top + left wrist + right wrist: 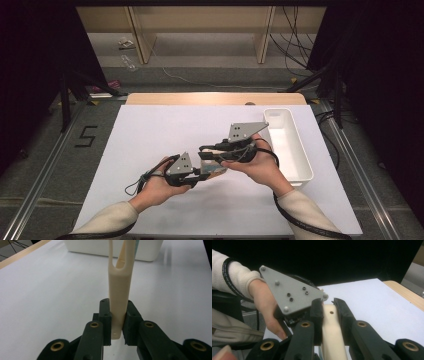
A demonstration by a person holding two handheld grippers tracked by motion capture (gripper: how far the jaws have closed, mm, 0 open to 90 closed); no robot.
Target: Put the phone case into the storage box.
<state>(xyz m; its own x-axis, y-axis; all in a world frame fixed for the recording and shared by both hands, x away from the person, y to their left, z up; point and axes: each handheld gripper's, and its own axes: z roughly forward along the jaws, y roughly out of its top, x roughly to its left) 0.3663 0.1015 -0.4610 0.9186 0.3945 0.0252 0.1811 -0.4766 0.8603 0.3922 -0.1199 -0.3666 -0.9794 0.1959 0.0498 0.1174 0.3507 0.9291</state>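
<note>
two grippers: we see the left gripper (202, 172) and the right gripper (207, 148) meeting nose to nose over the middle of the white table top (150, 135), one in each hand.
thing held: a cream plastic tool (119, 293) with a flat handle that splits into two prongs; we cannot tell exactly what utensil it is.
left gripper state: its jaws are clamped on the tool's handle near the end with the small hole, pads pressing on both flat sides, as the left gripper view shows.
right gripper state: in the right gripper view (328, 302) its jaws are closed on the same cream tool (332, 335), farther along the handle, with the holed end poking out past its tips.
tool relative to grippers: it bridges the two, running from the left gripper's jaws straight into the right gripper's, lifted clear of the table.
left hand: in the right gripper view we see the left hand (265, 305) just behind the grey three-cornered plate (289, 291), right beside the tool's end.
white bin: a long white bin (290, 145) sits at the right side of the table, near the right hand (260, 167).
hard to make out: from the high view the tool is a small pale patch between the grippers, mostly covered by them.
cut off: the prong tips run out of the top of the left gripper view, in front of the bin (105, 247).
</note>
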